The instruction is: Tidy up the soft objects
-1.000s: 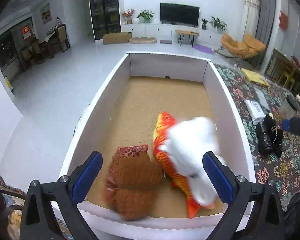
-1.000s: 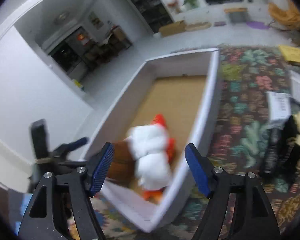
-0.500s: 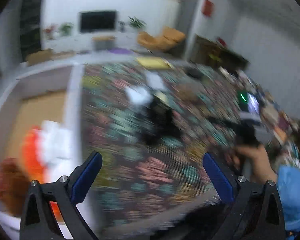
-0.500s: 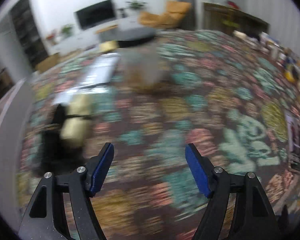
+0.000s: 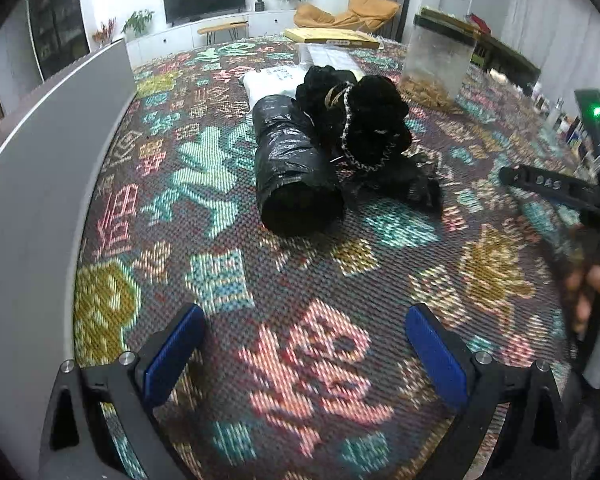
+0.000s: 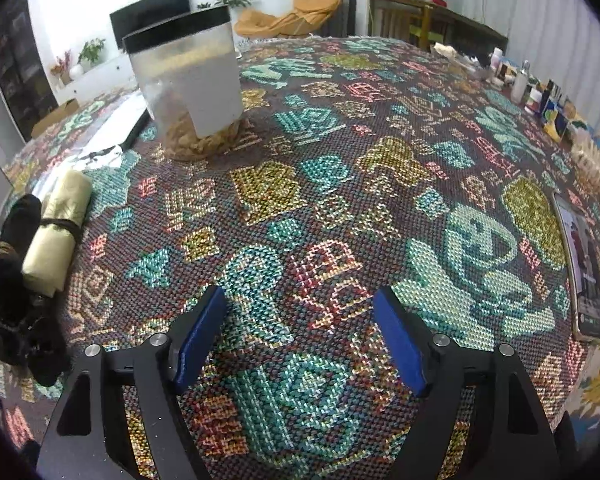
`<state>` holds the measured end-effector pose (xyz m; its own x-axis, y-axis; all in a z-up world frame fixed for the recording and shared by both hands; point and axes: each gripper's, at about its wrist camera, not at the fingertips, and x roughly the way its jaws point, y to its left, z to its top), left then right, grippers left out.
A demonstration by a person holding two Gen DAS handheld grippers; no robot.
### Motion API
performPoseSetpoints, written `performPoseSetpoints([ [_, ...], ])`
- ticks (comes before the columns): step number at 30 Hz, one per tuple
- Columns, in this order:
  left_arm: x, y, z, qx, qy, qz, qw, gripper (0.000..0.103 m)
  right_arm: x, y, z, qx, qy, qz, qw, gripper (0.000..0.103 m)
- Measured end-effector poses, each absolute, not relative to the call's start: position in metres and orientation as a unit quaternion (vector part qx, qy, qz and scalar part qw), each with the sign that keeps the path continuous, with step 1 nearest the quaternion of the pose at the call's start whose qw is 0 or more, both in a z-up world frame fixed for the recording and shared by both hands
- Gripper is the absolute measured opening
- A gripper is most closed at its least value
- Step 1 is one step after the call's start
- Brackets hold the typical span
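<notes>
Tablecloth (image 5: 300, 360), woven, dark ground with teal, pink and ochre motifs, covering the whole work surface in both wrist views.

Left gripper (image 5: 306, 344): black frame, blue pads, jaws standing wide apart with nothing between them, only bare cloth below. Angled down toward the cloth.

Right gripper (image 6: 300, 340): same build, jaws wide apart and empty, having just opened a little further; patterned cloth shows through the gap. From the left wrist view, its black body (image 5: 556, 188) with a green light appears at the right edge, a hand (image 5: 596, 292) gripping its handle.

Soft objects, remaining on the cloth:
- Black glossy plastic roll (image 5: 296, 168), cylindrical, lying on its side, open end toward the left camera; ahead of the left gripper and well apart from it.
- Black fuzzy bundle (image 5: 364, 120), tied with a pale braided cord, touching the roll's right side. Seen at the far left edge of the right wrist view (image 6: 8, 288).
- Pale yellow rolled cloth (image 6: 56, 232), bound by a dark band, lying against the black bundle in the right wrist view.

Other items:
- White box wall (image 5: 40, 200), tall, bordering the cloth at the left of the left view.
- Translucent container with dark rim (image 6: 188, 76), upright, tan material at its base, beyond the soft objects.
- White flat packet (image 5: 272, 80), behind the black roll.
- Yellow flat box (image 5: 332, 38), at the far end of the table.
- Small bottles and packets (image 6: 540, 96), along the right margin of the right view; details too small to tell.
</notes>
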<state>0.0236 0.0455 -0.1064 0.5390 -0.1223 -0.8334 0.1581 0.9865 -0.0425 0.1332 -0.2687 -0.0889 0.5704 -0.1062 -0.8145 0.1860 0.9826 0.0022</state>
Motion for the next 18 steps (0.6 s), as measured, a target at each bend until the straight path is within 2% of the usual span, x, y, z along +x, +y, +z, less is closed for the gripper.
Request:
performPoseSetpoints([
  [11,0.069,0.062,-0.114,0.011,0.459,-0.041,0.887,0.103,0.129,-0.27,-0.089,0.046,0.455,-0.083,0.885,0.086],
  [18,0.072,0.062,-0.115,0.011,0.451,-0.037,0.892,0.103,0.13,-0.269,-0.089,0.046,0.454,-0.085,0.886,0.089],
])
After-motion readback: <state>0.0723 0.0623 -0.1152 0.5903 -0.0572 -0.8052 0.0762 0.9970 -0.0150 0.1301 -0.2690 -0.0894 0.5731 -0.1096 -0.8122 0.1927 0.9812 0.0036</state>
